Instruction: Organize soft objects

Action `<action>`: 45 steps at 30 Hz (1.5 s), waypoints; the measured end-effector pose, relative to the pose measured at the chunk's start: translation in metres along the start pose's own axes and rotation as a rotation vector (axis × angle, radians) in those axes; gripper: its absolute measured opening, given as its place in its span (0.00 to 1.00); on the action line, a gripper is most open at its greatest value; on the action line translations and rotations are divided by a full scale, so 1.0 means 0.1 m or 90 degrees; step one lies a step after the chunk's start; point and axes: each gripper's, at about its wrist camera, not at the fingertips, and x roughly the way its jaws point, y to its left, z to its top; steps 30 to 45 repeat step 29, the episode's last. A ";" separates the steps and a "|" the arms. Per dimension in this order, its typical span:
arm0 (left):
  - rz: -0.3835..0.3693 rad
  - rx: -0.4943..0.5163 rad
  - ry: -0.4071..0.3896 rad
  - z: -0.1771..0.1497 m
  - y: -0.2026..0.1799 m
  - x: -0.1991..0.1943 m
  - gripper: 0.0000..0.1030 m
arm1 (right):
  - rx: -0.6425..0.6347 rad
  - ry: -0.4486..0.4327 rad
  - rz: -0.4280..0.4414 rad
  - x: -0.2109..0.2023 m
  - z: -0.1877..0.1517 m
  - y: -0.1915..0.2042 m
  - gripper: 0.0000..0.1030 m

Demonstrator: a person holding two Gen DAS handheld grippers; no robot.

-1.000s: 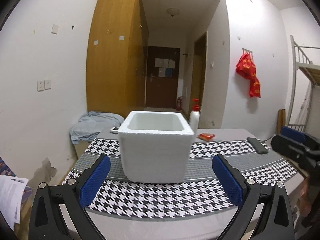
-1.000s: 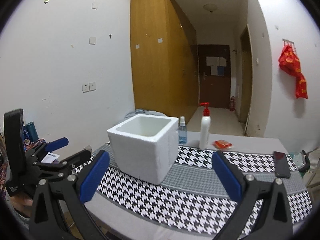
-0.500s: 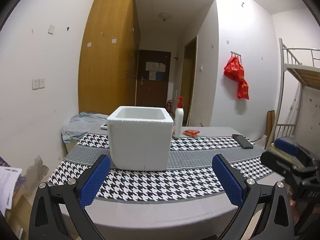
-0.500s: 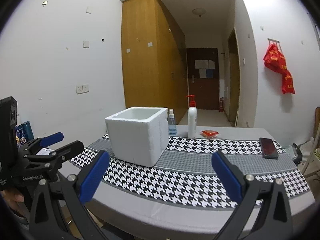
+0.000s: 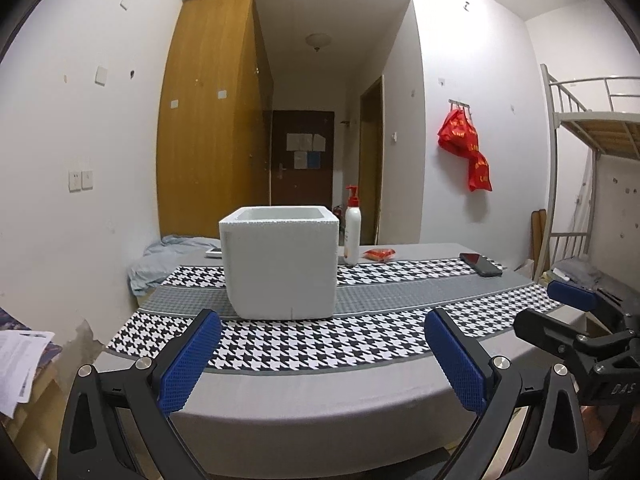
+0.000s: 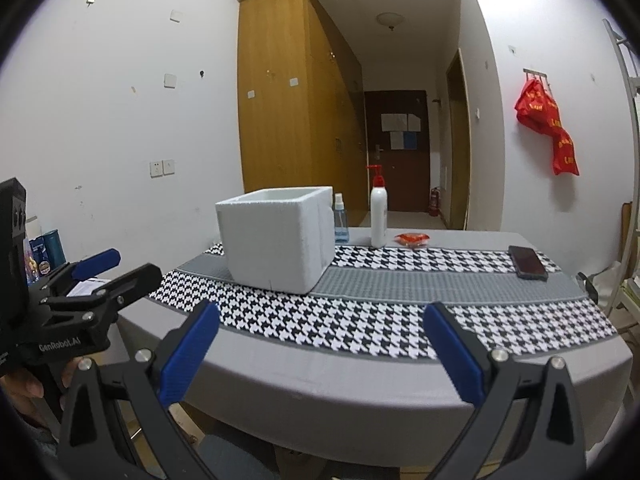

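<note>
Both the left gripper (image 5: pixel 322 354) and right gripper (image 6: pixel 320 346) gape wide, empty (no soft objects visible), facing a light, crumbly-looking foam box (image 5: pixel 280 264) best taken by its rim.

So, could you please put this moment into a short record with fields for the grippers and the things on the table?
left gripper: open, empty, held back from the near table edge
right gripper: open, empty, also short of the table
container: white square foam box, open top, upright on the houndstooth cloth
behind box: white pump bottle with red top, small blue spray bottle, red packet
far right: black phone lying flat
soft items: grey-blue cloth bunched at the table's far left end
</note>
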 end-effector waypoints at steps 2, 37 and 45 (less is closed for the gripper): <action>0.002 0.005 -0.003 0.00 -0.01 -0.02 0.99 | 0.001 0.000 -0.003 -0.01 -0.02 0.02 1.00; -0.003 0.016 0.004 -0.09 -0.01 -0.03 0.99 | 0.005 0.003 -0.004 -0.04 -0.07 0.00 1.00; -0.003 0.016 0.004 -0.09 -0.01 -0.03 0.99 | 0.005 0.003 -0.004 -0.04 -0.07 0.00 1.00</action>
